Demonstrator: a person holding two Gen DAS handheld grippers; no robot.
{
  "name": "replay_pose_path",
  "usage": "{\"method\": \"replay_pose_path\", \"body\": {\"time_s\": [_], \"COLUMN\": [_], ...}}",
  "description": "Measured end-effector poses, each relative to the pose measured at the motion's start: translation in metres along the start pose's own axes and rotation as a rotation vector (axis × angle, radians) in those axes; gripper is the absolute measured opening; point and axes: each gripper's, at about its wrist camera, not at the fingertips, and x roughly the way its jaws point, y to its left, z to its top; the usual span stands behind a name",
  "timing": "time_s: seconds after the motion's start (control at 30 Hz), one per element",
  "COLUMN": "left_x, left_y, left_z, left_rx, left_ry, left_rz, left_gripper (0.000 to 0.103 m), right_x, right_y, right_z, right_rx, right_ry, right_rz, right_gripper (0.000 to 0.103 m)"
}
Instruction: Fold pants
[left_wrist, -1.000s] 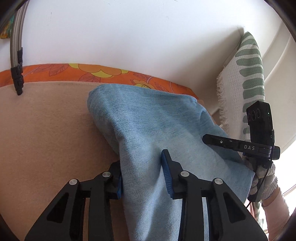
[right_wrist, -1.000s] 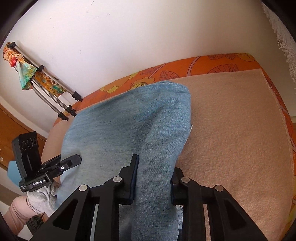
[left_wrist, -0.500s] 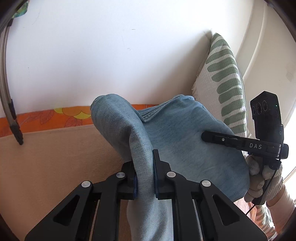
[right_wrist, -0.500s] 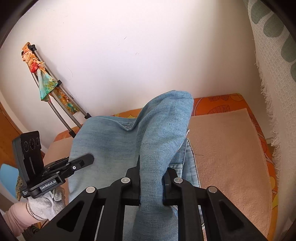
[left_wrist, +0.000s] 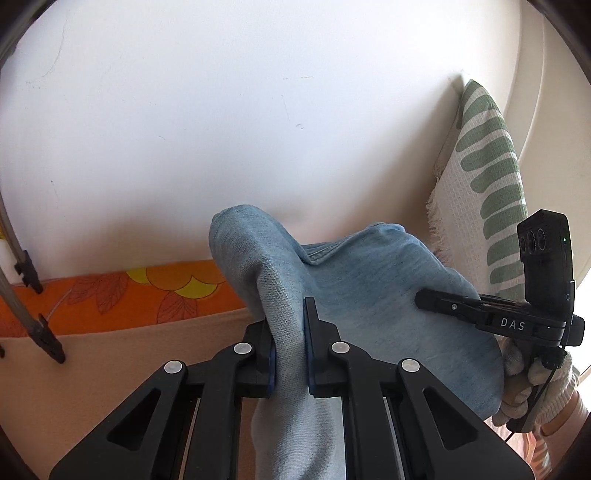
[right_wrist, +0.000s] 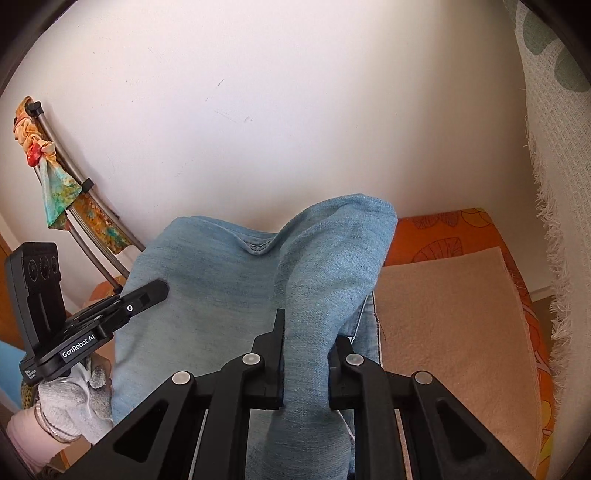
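The light blue denim pants (left_wrist: 369, 295) hang lifted above the beige bed cover, held up at two edges. My left gripper (left_wrist: 289, 332) is shut on a bunched fold of the pants at their left edge. My right gripper (right_wrist: 306, 343) is shut on a bunched fold of the pants (right_wrist: 221, 288) at their right edge. Each gripper shows in the other's view: the right one (left_wrist: 491, 314) at the right, the left one (right_wrist: 103, 317) at the left. The cloth sags between the two grips, with a seam showing at the top.
A beige cover (right_wrist: 450, 332) lies over an orange floral sheet (left_wrist: 129, 291) against a white wall. A white cushion with green stripes (left_wrist: 491, 192) leans at the right. A metal rack with a colourful cloth (right_wrist: 55, 184) stands at the left.
Both grippers closed on the pants' edges and lifted them off the bed. The views tilted up toward the wall and the cloth now hangs between the two grips.
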Motion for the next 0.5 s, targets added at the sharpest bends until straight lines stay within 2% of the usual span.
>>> {"method": "replay_pose_path", "body": {"time_s": [0.1, 0.17, 0.23, 0.3, 0.37, 0.4, 0.5], "left_x": [0.011, 0.017, 0.021, 0.022, 0.022, 0.022, 0.024], "left_y": [0.016, 0.023, 0.03, 0.035, 0.034, 0.033, 0.029], "left_z": [-0.007, -0.015, -0.02, -0.023, -0.024, -0.024, -0.022], "left_rx": [-0.076, -0.08, -0.096, -0.114, -0.103, -0.091, -0.08], "left_ry": [0.027, 0.039, 0.048, 0.054, 0.057, 0.058, 0.063], "left_rz": [-0.007, 0.012, 0.021, 0.015, 0.02, 0.021, 0.023], "left_gripper": [0.01, 0.01, 0.01, 0.01, 0.01, 0.01, 0.01], "right_x": [0.02, 0.031, 0.039, 0.044, 0.046, 0.047, 0.058], "right_y": [-0.005, -0.014, -0.024, -0.032, -0.038, -0.042, -0.053], "right_z": [0.009, 0.01, 0.007, 0.002, -0.003, -0.005, -0.01], "right_rx": [-0.004, -0.006, 0.015, 0.029, 0.036, 0.049, 0.112], "right_ry": [0.048, 0.074, 0.115, 0.147, 0.164, 0.178, 0.242], "right_rz": [-0.004, -0.042, -0.055, -0.088, -0.113, -0.122, -0.062], "right_gripper": [0.014, 0.022, 0.035, 0.043, 0.059, 0.073, 0.074]}}
